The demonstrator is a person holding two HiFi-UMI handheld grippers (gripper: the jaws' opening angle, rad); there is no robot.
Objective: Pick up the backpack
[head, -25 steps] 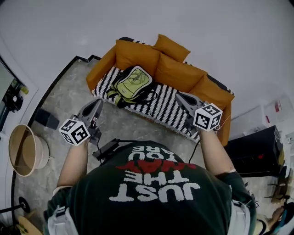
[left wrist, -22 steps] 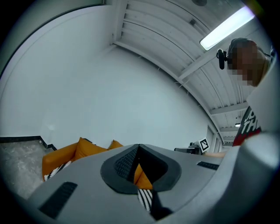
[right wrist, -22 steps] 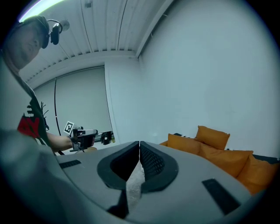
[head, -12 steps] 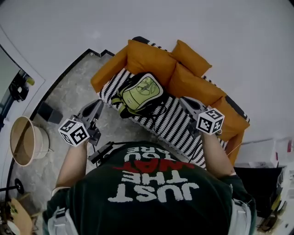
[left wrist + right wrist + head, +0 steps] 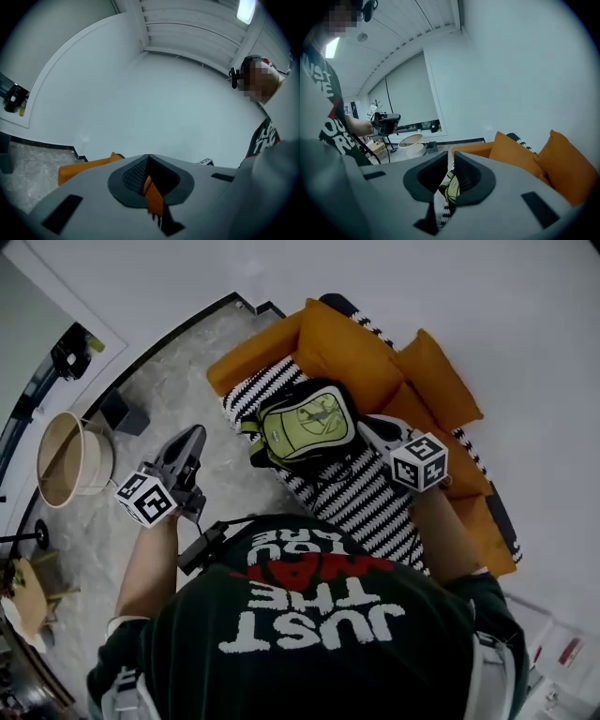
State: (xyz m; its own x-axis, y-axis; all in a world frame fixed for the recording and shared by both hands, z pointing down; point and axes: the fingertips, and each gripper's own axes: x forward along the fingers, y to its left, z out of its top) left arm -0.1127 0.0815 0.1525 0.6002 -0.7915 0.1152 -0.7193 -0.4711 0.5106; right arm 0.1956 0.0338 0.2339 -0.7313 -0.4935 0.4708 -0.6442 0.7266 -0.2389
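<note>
My left claw is shut tight with nothing in it. It is out over the gray floor, with a round basket off to its side. My right claw is shut too (only a thin crack shows between its jaws) and it is empty. It hangs just beside the green and black backpack. The backpack lies on the striped seat of the sofa, up against the orange cushions. Behind them is the white wall.
</note>
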